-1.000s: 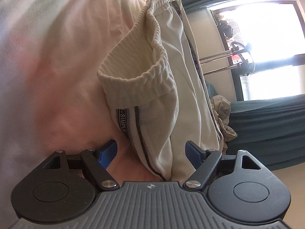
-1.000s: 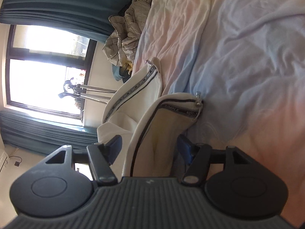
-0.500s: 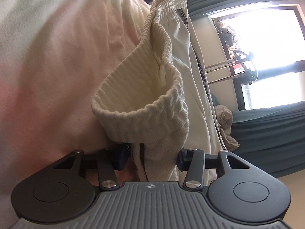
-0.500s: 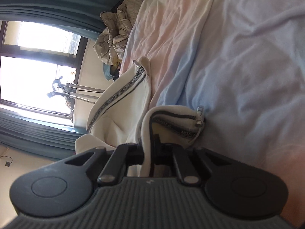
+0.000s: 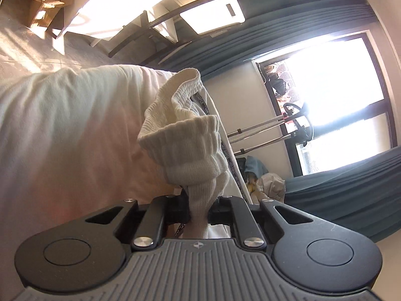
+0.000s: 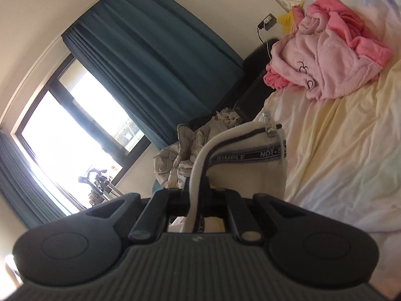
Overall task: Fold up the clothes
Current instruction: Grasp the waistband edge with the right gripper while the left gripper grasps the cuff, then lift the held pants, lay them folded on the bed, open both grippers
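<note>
A cream garment (image 5: 185, 150) with a ribbed band and a black lettered tape hangs lifted off the bed sheet (image 5: 62, 138). My left gripper (image 5: 198, 210) has its jaws closing, and the pads pinch the bunched ribbed band between them. In the right wrist view the same cream garment (image 6: 250, 175) shows its taped edge and a zip pull. My right gripper (image 6: 198, 200) is shut on that taped edge, which arches up out of the jaws. The fingertips of both grippers are hidden by the fabric.
A pile of pink clothing (image 6: 325, 60) lies further up the pastel sheet (image 6: 338, 163). Crumpled grey bedding (image 6: 180, 160) sits past the bed's edge, below teal curtains (image 6: 150, 62). A bright window (image 5: 338, 100) and a metal stand (image 5: 263, 130) are beyond the garment.
Both grippers closed on the cream garment, the left on the ribbed band and the right on the taped edge. Both then rose, lifting the cloth off the sheet, and the right view rolled.
</note>
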`<state>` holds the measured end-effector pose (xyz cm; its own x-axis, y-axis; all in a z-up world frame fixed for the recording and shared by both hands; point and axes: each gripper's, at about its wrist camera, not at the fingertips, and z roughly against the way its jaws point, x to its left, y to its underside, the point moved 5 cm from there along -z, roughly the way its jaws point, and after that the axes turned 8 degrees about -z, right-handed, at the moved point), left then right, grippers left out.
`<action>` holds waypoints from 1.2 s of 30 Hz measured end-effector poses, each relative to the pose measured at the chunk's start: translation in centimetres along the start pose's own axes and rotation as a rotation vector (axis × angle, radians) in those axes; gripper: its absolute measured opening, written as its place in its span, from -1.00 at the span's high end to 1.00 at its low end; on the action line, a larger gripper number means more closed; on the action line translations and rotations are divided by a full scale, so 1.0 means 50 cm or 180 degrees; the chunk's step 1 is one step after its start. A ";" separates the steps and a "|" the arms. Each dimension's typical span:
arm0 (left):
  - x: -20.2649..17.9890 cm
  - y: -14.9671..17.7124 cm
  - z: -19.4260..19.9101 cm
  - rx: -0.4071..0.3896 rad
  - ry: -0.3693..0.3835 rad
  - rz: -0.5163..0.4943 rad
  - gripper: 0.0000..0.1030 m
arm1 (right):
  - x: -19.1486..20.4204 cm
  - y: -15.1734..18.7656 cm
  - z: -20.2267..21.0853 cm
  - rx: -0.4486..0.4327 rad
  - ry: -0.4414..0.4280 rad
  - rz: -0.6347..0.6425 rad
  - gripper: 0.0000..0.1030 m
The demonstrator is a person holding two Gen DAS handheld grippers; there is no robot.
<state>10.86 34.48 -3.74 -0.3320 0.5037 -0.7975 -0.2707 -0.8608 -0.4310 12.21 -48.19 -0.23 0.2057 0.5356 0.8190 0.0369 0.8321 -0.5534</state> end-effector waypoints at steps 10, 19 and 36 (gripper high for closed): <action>0.061 -0.007 0.080 0.0358 -0.0256 -0.0143 0.75 | -0.188 0.048 0.040 0.0734 0.0740 -0.1346 0.84; 0.153 0.018 0.064 0.0384 -0.0451 0.0067 0.75 | -0.310 0.075 0.004 0.0809 0.1105 -0.2002 0.26; 0.146 0.033 0.057 0.0379 -0.0689 -0.0146 0.73 | -0.141 -0.039 -0.008 0.0120 0.0477 -0.0474 0.90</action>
<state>5.42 36.92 -9.07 -0.4992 0.5570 -0.6637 -0.3902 -0.8284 -0.4018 11.09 -53.65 -5.00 0.3439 0.3813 0.8581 0.0419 0.9067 -0.4197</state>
